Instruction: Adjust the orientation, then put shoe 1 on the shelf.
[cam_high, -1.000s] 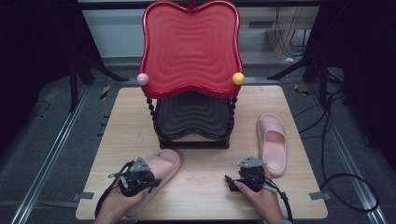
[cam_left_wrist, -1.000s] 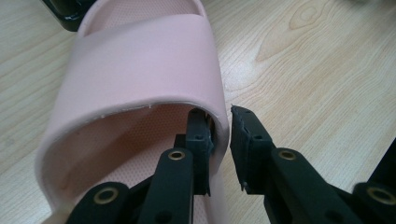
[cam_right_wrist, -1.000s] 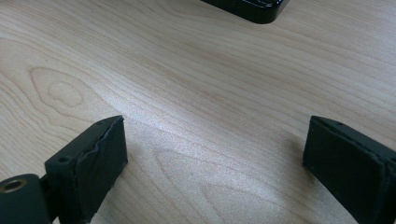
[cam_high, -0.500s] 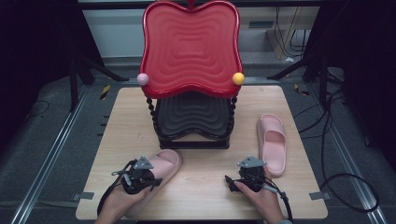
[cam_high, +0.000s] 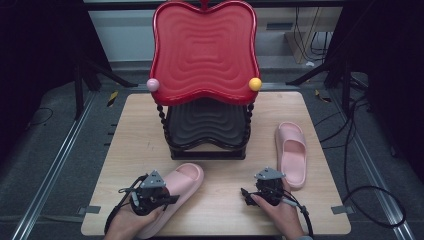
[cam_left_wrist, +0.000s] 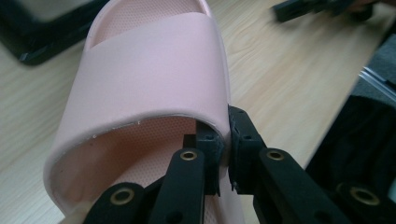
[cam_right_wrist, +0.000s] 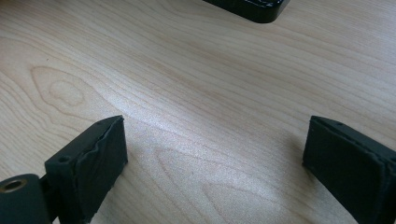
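A pink slipper (cam_high: 184, 178) lies on the wooden table (cam_high: 225, 210) at the front left, toe toward the rack. My left gripper (cam_left_wrist: 227, 140) is shut on the right edge of its strap (cam_left_wrist: 154, 70), one pad inside and one outside. Its jaws have just been closing, with the strap between them. In the high view the left gripper (cam_high: 169, 199) sits at the slipper's near end. The second pink slipper (cam_high: 291, 150) lies flat at the right. My right gripper (cam_high: 246, 194) rests beside it, open, and its jaws (cam_right_wrist: 215, 154) hold nothing above bare wood.
A two-tier rack stands at the table's back middle: a red wavy tray (cam_high: 204, 50) on top with a pink ball (cam_high: 153, 84) and a yellow ball (cam_high: 255, 84) at its corners, and a black tray (cam_high: 207, 125) below. Cables trail over the floor at right.
The left gripper has shifted a little with the slipper's strap in its jaws, and the slipper has moved slightly with it. The right gripper has kept still.
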